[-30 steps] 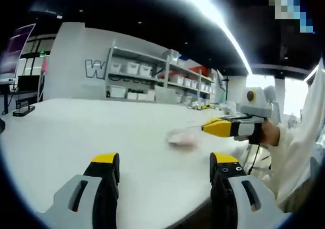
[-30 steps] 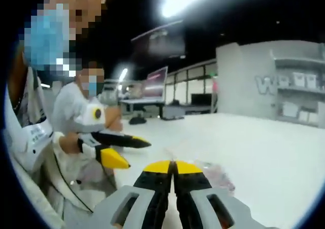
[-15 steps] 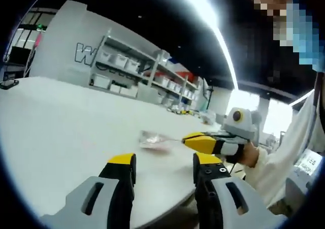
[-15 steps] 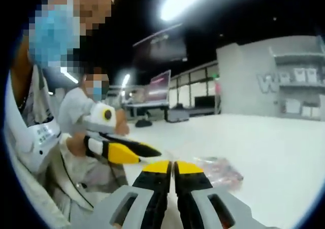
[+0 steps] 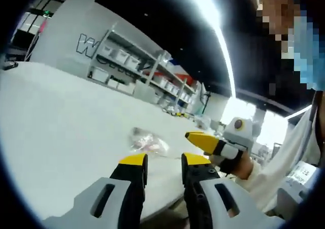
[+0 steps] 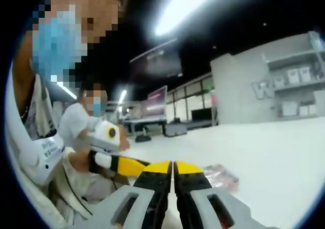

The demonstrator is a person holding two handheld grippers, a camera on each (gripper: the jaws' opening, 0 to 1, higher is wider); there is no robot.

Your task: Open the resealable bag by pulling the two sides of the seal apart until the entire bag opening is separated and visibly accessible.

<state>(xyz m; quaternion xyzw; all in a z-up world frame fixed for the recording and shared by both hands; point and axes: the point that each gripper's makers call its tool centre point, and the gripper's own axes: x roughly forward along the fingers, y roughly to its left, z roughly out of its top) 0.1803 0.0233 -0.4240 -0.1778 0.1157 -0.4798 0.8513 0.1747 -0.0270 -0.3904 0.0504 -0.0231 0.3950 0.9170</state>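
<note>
While my right gripper (image 6: 173, 164) has its jaws pressed together, I cannot tell whether a bit of the bag's (image 6: 219, 174) rim is pinched between them; the bag lies just beyond the tips, near the desk's (image 6: 284, 158) near edge. My left gripper (image 5: 164, 160) has its jaws a narrow gap apart with nothing between them, pointing at the bag from the other side. In the left gripper view the right gripper's yellow tip reaches in from the right, beside the bag and close to my own jaws.

To do this step well, I judge I should bring the left jaws onto the seal lip opposite the right's, close on one film layer only, not both, and take the grip close to the zip line. Then I should pull the two hands straight apart, evenly, so the seal peels along its full length rather than tearing.

Count: one bag, two grippers, one desk.
</note>
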